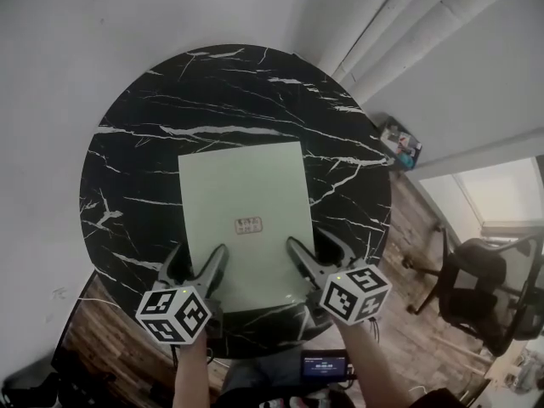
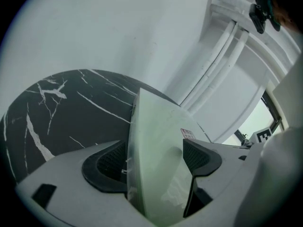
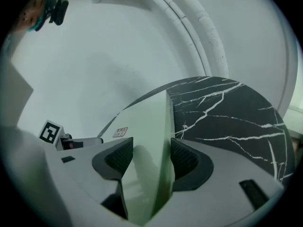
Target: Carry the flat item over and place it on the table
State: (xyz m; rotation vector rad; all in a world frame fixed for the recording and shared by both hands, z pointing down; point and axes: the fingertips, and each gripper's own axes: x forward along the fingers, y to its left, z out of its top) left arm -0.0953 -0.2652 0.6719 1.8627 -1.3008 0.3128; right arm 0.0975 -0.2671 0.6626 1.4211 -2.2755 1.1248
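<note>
The flat item (image 1: 242, 194), a pale green rectangular board with a small label (image 1: 248, 224) in its middle, lies over the round black marble table (image 1: 136, 143), its near edge close to the table's front rim. My left gripper (image 1: 200, 252) straddles the board's near left corner and my right gripper (image 1: 310, 245) its near right corner. In the left gripper view the board (image 2: 161, 126) rests against one pad, with a gap to the other, and the left gripper (image 2: 156, 157) is open. The right gripper (image 3: 151, 152) likewise stands open around the board (image 3: 147, 122).
A white wall with pipes (image 1: 399, 24) runs behind the table. A black office chair (image 1: 476, 279) stands on the wooden floor at the right. A small coloured object (image 1: 399, 143) lies by the wall. A dark device with a screen (image 1: 325, 366) is near my body.
</note>
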